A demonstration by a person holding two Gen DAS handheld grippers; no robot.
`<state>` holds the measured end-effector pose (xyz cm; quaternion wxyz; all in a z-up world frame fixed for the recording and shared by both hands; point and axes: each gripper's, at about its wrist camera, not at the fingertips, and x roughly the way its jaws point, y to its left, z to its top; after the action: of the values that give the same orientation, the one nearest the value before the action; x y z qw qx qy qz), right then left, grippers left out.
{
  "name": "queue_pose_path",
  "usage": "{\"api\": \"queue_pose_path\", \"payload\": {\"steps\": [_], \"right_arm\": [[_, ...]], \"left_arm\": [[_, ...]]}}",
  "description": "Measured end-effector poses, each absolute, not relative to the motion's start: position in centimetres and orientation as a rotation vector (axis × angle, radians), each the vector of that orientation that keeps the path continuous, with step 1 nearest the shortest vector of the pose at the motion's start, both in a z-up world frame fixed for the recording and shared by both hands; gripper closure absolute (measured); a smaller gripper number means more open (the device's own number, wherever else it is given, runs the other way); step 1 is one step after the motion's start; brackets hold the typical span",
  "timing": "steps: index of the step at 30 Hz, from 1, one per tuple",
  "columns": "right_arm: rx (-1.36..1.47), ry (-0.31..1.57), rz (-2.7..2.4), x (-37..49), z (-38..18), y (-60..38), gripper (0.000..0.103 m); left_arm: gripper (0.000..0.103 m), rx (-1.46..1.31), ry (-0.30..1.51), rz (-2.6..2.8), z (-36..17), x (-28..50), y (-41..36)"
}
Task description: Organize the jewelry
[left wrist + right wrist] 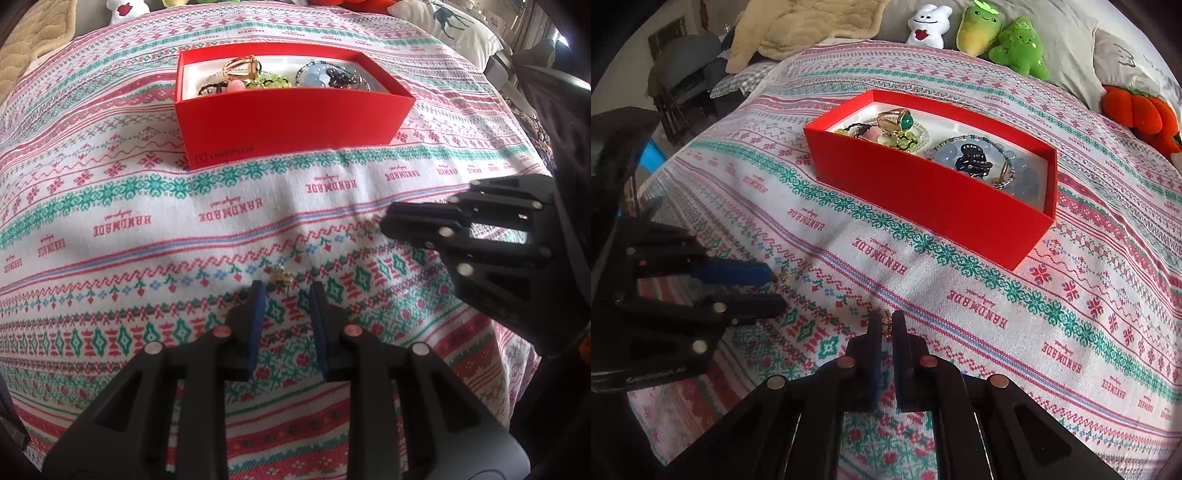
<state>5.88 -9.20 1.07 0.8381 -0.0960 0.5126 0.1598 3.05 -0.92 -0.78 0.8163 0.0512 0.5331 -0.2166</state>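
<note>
A red open box (291,114) (934,195) sits on the patterned cloth and holds rings, bead bracelets and a dark clip. A small gold earring (282,276) lies on the cloth just ahead of my left gripper (286,290), which is open with the earring near its fingertips. It also shows in the right wrist view (782,277) by the left gripper (774,291). My right gripper (885,326) is nearly shut on another small gold earring (885,322) at its tips. In the left wrist view the right gripper (384,223) comes in from the right.
The patterned cloth (147,206) covers a bed. Plush toys (997,37) and an orange plush (1141,110) lie at the far edge behind the box. A beige blanket (798,29) is at the back left, a pillow (454,22) at the back right.
</note>
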Motion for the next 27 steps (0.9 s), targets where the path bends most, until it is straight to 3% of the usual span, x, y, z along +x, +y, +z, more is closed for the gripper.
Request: {"api": "queue_pose_path", "payload": {"steps": [6, 8, 27], "right_arm": [[-0.191, 1.076, 0.349, 5.0, 1.9, -9.4, 0.098], [-0.187, 1.075, 0.346, 4.9, 2.1, -9.4, 0.098], [-0.067, 1.018, 0.325, 5.7, 5.8, -11.5, 0.098]], "left_arm": [[0.079, 0.151, 1.126, -0.447, -1.0, 3.9, -2.1], [0.092, 0.179, 1.124, -0.427, -1.0, 4.1, -2.6], [0.092, 0.071, 1.095, -0.409, 1.9, 5.7, -1.5]]}}
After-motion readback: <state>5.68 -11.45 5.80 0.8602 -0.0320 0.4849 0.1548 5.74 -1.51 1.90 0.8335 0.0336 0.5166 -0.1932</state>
